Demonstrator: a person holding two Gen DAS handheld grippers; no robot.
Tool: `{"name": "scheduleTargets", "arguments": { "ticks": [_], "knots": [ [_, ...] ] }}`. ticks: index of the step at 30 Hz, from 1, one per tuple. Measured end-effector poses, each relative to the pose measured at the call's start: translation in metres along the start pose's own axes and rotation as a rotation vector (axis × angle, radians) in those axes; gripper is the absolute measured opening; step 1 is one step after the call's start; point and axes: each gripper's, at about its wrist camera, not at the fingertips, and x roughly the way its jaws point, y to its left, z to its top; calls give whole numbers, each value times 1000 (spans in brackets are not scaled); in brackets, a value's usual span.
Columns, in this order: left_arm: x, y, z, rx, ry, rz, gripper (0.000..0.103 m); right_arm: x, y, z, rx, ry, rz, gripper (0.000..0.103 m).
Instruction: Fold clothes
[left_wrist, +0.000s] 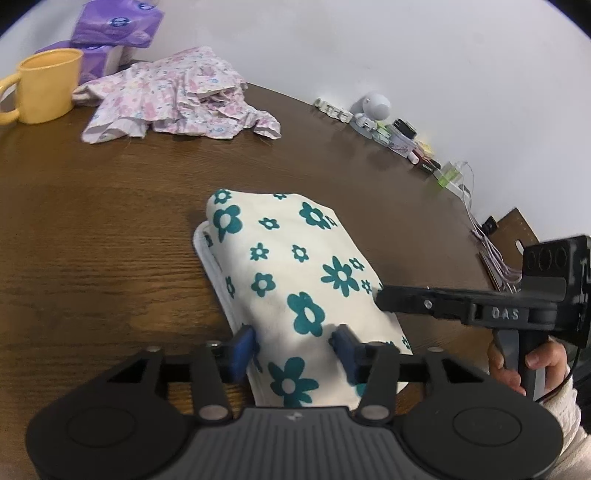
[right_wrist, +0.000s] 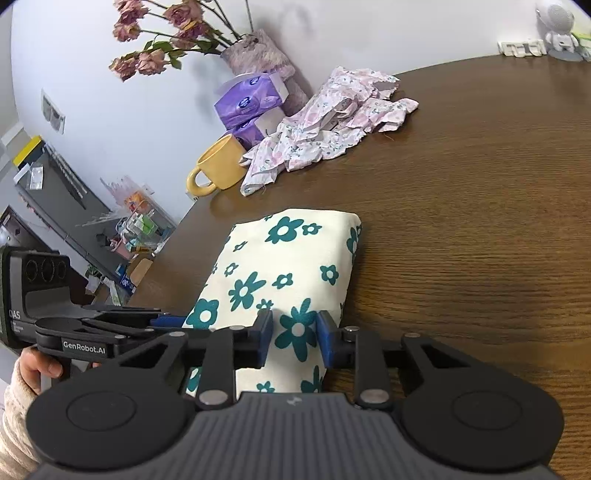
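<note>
A folded cream cloth with teal flowers lies on the brown wooden table. My left gripper is open, its blue pads straddling the cloth's near end. From the right wrist view it sits at the cloth's left edge. My right gripper is open more narrowly, with flat cloth showing between its pads. In the left wrist view its tip touches the cloth's right edge. A crumpled pink floral garment lies further back.
A yellow mug and purple tissue packs stand beside the pink garment. A vase of dried roses is behind them. Small items and a white figurine line the wall. Cables lie at the right edge.
</note>
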Motion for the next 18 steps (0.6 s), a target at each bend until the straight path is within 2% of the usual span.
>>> {"name": "scheduleTargets", "arguments": {
  "ticks": [2,5,8,9,13,16,18],
  "knots": [
    [-5,-4,-4,21,-1,-9,57,-3,2,-2,-12,8,1,36],
    [-7,-6,-9,19,11,-15,57,-7,8,-8,-46,14,0,36],
    [-7,-5,-12,18,20,-14,52,-9,10,-13,-50,22,8,36],
    [-7,-5,-13,22,20,-13,47,-10,11,-14,-54,19,5,34],
    [-6,-4,-15,20,11,-11,45,-12,10,-18,-55,8,-7,21],
    [-7,-3,-19,-10,-11,-12,48,-14,12,-24,-53,-14,-24,21],
    [-7,-2,-23,-39,-37,-9,50,-17,15,-33,-55,-46,-42,24]
  ]
}}
